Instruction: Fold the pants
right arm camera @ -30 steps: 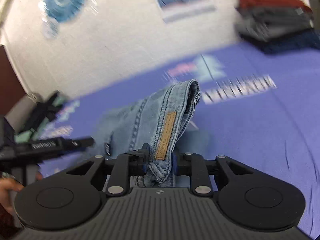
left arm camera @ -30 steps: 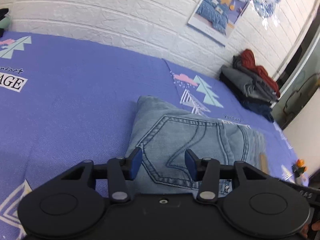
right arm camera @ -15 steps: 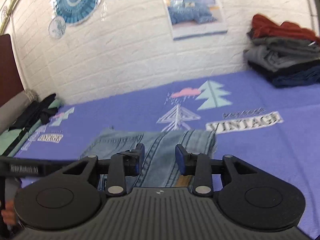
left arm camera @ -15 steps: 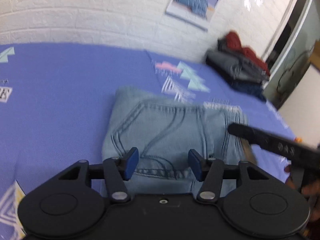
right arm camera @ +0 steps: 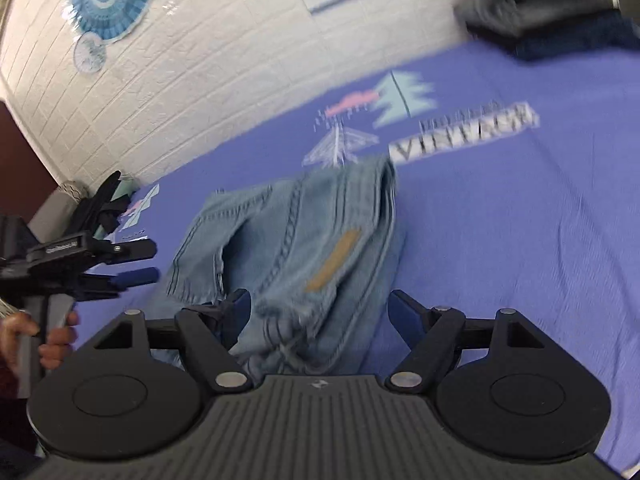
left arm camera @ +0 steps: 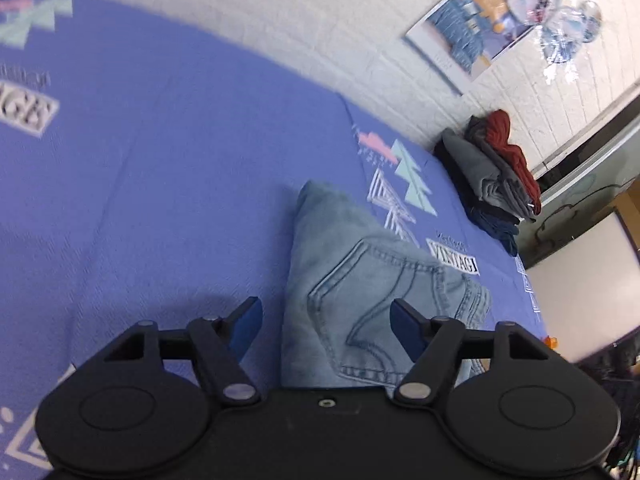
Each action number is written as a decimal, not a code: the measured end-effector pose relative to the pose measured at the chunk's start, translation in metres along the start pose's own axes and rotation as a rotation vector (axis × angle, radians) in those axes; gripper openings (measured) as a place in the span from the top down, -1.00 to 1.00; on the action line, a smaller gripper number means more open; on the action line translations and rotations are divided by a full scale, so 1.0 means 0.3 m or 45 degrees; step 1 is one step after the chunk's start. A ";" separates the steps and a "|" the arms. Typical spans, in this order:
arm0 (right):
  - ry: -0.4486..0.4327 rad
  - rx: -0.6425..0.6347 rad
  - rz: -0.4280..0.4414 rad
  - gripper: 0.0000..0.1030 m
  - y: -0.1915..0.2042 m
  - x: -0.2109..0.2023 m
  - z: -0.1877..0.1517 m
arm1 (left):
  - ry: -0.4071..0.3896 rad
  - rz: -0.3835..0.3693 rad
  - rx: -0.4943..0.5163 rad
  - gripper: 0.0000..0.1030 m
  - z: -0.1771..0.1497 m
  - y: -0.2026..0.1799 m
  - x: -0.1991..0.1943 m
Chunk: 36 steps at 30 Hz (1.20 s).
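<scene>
Your left gripper (left arm camera: 326,326) is spread wide w/ nothing between its blue pads (left arm camera: 245,322); it sits above the near edge of the jeans (left arm camera: 360,280). Your right gripper (right arm camera: 320,316) is also spread wide, pads either side of the denim's waistband end but not pinching it. Can't tell if the left pad touches the fabric, as the frame is blurred there.

The jeans lie folded into a compact bundle on the purple bedsheet (left arm camera: 180,160), back pocket stitching facing up in the left view, tan waistband patch (right arm camera: 334,260) up in the right view. Bundle sits just beside the printed trees and "VINTAGE" lettering (right arm camera: 464,130) on the sheet.

In the right view your left gripper shows at the far left, held by your hand (right arm camera: 28,334), near the bundle's pocket side but apart from it.

Stack of folded clothes (left arm camera: 496,176) sits at the bed's far corner by the white brick wall (left arm camera: 320,20), well apart from the jeans. Poster (left arm camera: 468,36) on the wall above.
</scene>
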State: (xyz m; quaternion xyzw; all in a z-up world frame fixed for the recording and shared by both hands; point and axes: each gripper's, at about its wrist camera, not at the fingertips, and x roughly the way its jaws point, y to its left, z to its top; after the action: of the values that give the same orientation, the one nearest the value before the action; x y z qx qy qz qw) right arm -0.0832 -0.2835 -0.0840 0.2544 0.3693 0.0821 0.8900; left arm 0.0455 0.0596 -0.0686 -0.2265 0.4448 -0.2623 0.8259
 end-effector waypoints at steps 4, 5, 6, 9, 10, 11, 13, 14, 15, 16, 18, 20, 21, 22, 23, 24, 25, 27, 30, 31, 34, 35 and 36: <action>0.022 0.107 0.087 -1.00 -0.017 0.029 -0.024 | 0.034 -0.051 0.015 -0.75 -0.007 0.017 0.038; 0.017 0.119 0.099 -1.00 -0.013 0.036 -0.022 | 0.037 -0.079 0.020 -0.75 -0.005 0.018 0.046; 0.013 0.129 0.109 -1.00 -0.009 0.044 -0.019 | 0.041 -0.110 0.020 -0.75 -0.003 0.022 0.057; -0.014 0.200 0.129 -1.00 -0.010 0.061 -0.014 | 0.045 -0.186 -0.011 -0.75 0.015 0.032 0.102; -0.020 0.244 0.141 -1.00 -0.018 0.059 -0.015 | 0.044 -0.197 -0.025 -0.71 0.021 0.034 0.115; -0.026 0.286 0.156 -1.00 -0.029 0.054 -0.018 | 0.042 -0.203 -0.034 -0.63 0.026 0.035 0.124; -0.040 0.373 0.182 -1.00 -0.055 0.047 -0.027 | 0.041 -0.212 -0.037 -0.53 0.036 0.035 0.138; -0.044 0.392 0.176 -1.00 -0.060 0.048 -0.027 | 0.038 -0.213 -0.038 -0.52 0.039 0.034 0.145; -0.044 0.388 0.153 -1.00 -0.058 0.053 -0.023 | 0.035 -0.216 -0.036 -0.52 0.041 0.033 0.149; -0.044 0.378 0.123 -0.85 -0.050 0.058 -0.021 | 0.035 -0.213 -0.030 -0.52 0.041 0.029 0.152; -0.036 0.389 0.125 -0.54 -0.043 0.071 -0.016 | 0.032 -0.194 -0.005 -0.50 0.039 0.018 0.149; -0.035 0.488 0.167 -0.21 -0.065 0.082 -0.017 | 0.013 -0.087 0.036 1.00 0.034 -0.011 0.143; -0.039 0.518 0.190 -0.16 -0.076 0.078 -0.015 | -0.001 -0.055 0.047 1.00 0.032 -0.025 0.135; -0.049 0.527 0.212 -0.10 -0.079 0.069 -0.012 | -0.018 -0.063 0.035 1.00 0.031 -0.033 0.123; -0.066 0.518 0.226 -0.06 -0.075 0.056 -0.005 | -0.029 -0.076 0.025 1.00 0.033 -0.043 0.111; -0.084 0.498 0.234 -0.05 -0.067 0.042 0.006 | -0.041 -0.073 0.040 1.00 0.038 -0.066 0.098; -0.107 0.474 0.241 -0.04 -0.059 0.028 0.020 | -0.060 -0.069 0.080 1.00 0.041 -0.098 0.084; -0.160 0.433 0.250 -0.03 -0.053 -0.005 0.057 | -0.108 -0.082 0.164 1.00 0.051 -0.171 0.055; -0.251 0.394 0.285 -0.03 -0.078 -0.069 0.133 | -0.185 -0.146 0.216 1.00 0.092 -0.278 0.030; -0.289 0.375 0.292 -0.03 -0.089 -0.091 0.165 | -0.203 -0.172 0.227 1.00 0.110 -0.314 0.031; -0.394 0.316 0.292 -0.03 -0.136 -0.165 0.264 | -0.251 -0.221 0.297 1.00 0.170 -0.462 0.069; -0.426 0.299 0.284 -0.03 -0.157 -0.188 0.300 | -0.262 -0.234 0.327 1.00 0.190 -0.518 0.089; -0.455 0.288 0.276 -0.03 -0.182 -0.213 0.338 | -0.272 -0.250 0.353 1.00 0.210 -0.575 0.115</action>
State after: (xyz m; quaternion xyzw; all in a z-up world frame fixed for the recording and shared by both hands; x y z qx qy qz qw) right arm -0.0601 -0.3913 -0.0119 0.4010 0.1832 0.0890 0.8932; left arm 0.0754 -0.0844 0.0465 -0.1794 0.2900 -0.3749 0.8621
